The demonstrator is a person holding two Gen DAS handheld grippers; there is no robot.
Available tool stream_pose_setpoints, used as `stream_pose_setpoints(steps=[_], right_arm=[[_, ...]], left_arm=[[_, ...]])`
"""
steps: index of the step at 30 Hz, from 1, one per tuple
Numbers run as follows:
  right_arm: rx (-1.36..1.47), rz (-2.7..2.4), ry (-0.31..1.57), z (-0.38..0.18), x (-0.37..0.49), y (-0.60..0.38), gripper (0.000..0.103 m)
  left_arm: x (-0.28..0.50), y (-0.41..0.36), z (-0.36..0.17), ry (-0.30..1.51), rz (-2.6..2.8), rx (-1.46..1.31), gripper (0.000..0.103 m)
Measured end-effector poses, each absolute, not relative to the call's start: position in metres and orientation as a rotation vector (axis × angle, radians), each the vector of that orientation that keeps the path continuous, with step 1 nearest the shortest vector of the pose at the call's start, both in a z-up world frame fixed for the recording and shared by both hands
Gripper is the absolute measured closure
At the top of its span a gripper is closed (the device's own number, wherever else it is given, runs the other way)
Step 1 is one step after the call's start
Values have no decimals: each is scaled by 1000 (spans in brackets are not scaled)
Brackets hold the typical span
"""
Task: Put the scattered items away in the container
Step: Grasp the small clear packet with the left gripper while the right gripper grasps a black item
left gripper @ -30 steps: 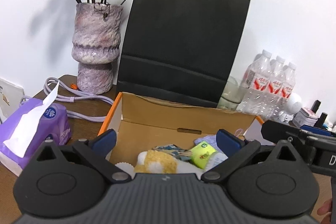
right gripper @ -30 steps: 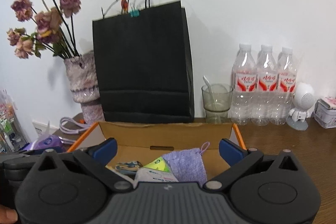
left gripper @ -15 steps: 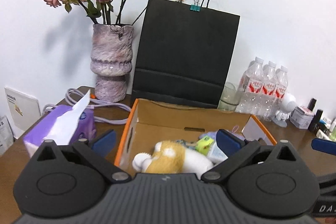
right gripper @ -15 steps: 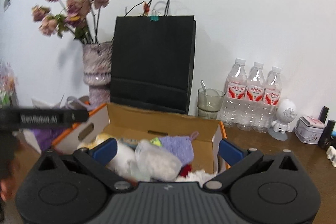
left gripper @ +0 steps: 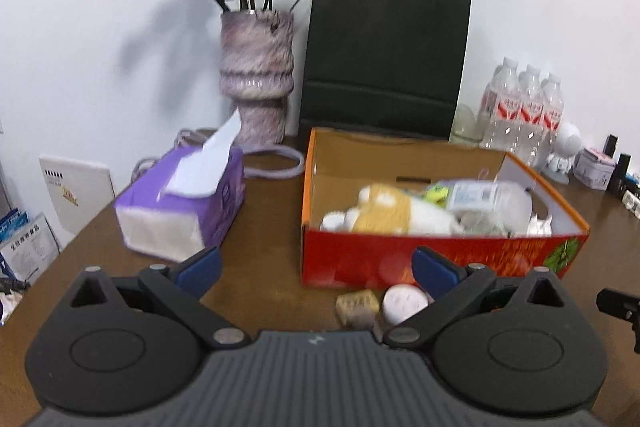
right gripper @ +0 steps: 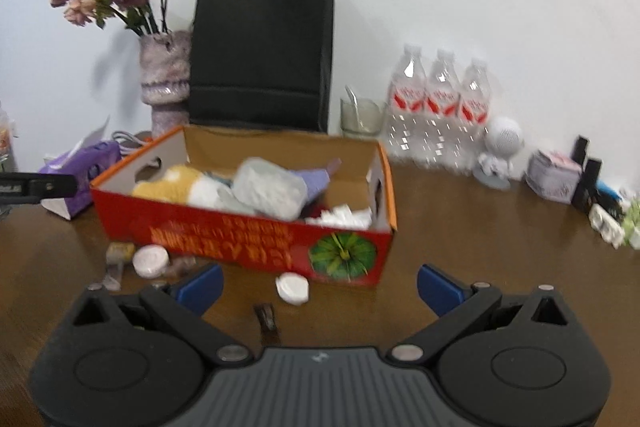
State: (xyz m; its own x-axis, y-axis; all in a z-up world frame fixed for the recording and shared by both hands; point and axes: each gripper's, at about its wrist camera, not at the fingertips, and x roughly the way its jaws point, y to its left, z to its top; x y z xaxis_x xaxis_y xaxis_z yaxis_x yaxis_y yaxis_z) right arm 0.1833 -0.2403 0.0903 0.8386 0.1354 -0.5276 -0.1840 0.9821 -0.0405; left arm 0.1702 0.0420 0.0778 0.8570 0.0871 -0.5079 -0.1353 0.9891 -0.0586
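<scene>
Two grippers hover above a brown tabletop, each with its jaws spread wide and nothing between them: the left gripper and the right gripper. Behind, against the white wall, stand a black paper bag, a mottled vase of dried roses and three water bottles. The container, a red cardboard box with orange rim and a green pumpkin print, sits mid-tabletop and already holds a yellow-and-white plush toy, a clear plastic bottle lying on its side, a lilac pouch and crumpled white paper. A purple tissue pack lies to its left. Small items lie scattered just before the box front: a white round lid, a second white cap, a yellowish wrapped cube and a dark brown strip.
</scene>
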Motion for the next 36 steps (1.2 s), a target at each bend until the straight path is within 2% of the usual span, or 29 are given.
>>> stream_pose_setpoints(steps=[18, 26, 27, 28, 29, 30, 31, 32, 33, 34, 36], right_arm=[[-141, 215, 633, 46, 199, -219, 0], [-97, 242, 667, 34, 227, -207, 10], [-97, 245, 673, 32, 230, -205, 12], [-100, 250, 682, 30, 233, -202, 20], [-103, 253, 691, 28, 235, -201, 37], [-96, 260, 692, 27, 235, -200, 42], [-90, 272, 688, 28, 234, -199, 59], [-96, 282, 688, 29, 233, -197, 75], [-105, 291, 688, 29, 230, -195, 82], [-108, 298, 690, 30, 228, -194, 89], [-106, 302, 692, 31, 223, -193, 92]], left_arm=[[188, 35, 27, 684, 103, -77, 0], [208, 19, 13, 728, 120, -83, 0], [210, 18, 11, 733, 116, -88, 6], [211, 16, 10, 734, 113, -82, 13], [211, 13, 10, 723, 124, -54, 22], [209, 11, 10, 711, 127, -31, 42], [207, 9, 11, 698, 112, -24, 67], [205, 10, 13, 696, 94, -30, 78], [204, 10, 14, 697, 79, -36, 84], [202, 12, 14, 696, 63, -50, 84], [197, 15, 14, 691, 49, -77, 85]])
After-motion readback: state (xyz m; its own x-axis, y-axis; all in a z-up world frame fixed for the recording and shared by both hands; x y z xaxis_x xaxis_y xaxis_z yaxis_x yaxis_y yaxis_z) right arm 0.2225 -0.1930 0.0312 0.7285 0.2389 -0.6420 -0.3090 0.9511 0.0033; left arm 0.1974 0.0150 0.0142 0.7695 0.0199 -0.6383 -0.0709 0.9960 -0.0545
